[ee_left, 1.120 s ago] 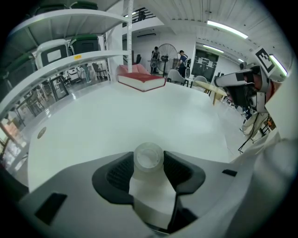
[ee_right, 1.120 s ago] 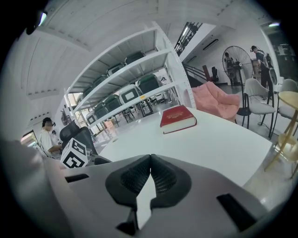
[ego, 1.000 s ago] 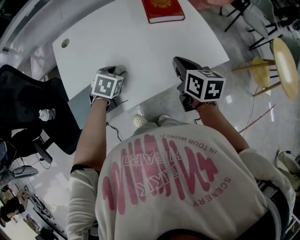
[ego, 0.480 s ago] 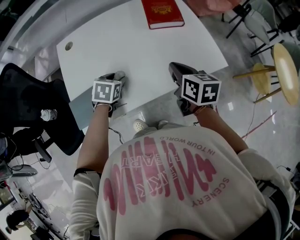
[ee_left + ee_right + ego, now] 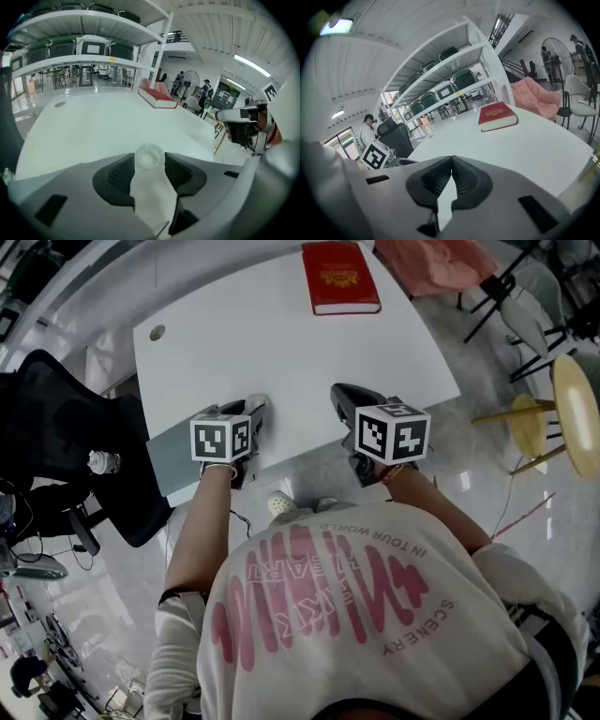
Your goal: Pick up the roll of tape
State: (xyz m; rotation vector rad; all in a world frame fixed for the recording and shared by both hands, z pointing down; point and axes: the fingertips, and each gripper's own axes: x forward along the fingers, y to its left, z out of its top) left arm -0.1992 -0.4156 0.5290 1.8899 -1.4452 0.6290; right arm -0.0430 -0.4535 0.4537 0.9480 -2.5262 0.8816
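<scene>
A small clear roll of tape (image 5: 149, 157) sits between the dark pads of my left gripper (image 5: 149, 161), which is shut on it and holds it just above the white table (image 5: 108, 126). In the head view the left gripper (image 5: 255, 412) is over the table's near edge, with the pale roll of tape (image 5: 259, 401) at its tips. My right gripper (image 5: 341, 397) hovers over the same edge further right. Its jaws (image 5: 451, 161) are shut with the tips touching and nothing between them.
A red book (image 5: 340, 277) lies at the table's far side, with a pink cloth (image 5: 436, 263) past it to the right. A black office chair (image 5: 66, 437) stands to the left and wooden stools (image 5: 572, 390) to the right. Shelving (image 5: 89, 42) stands beyond the table.
My left gripper has rolled and risen a little with the roll in its jaws. The right gripper has drifted slightly left along the table edge.
</scene>
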